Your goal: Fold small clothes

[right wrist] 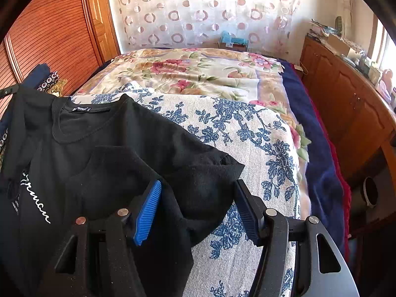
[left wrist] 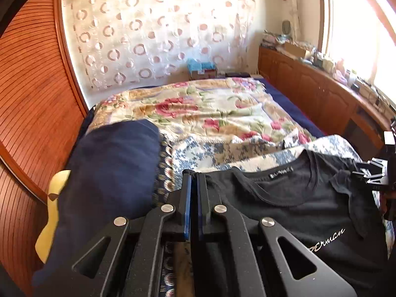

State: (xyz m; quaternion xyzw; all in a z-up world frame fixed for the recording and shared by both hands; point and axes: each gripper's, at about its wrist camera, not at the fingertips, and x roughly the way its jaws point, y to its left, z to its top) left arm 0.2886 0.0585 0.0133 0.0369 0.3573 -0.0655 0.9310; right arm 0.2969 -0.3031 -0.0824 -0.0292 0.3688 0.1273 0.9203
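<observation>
Here, left wrist view: navy cloth at left; left gripper at lower centre, blue pads pinched together on the black T-shirt edge. Right wrist view: T-shirt spread at left on blue-flowered cover; right gripper, jaws half-wide, straddles the sleeve, pads not pressing.
</observation>
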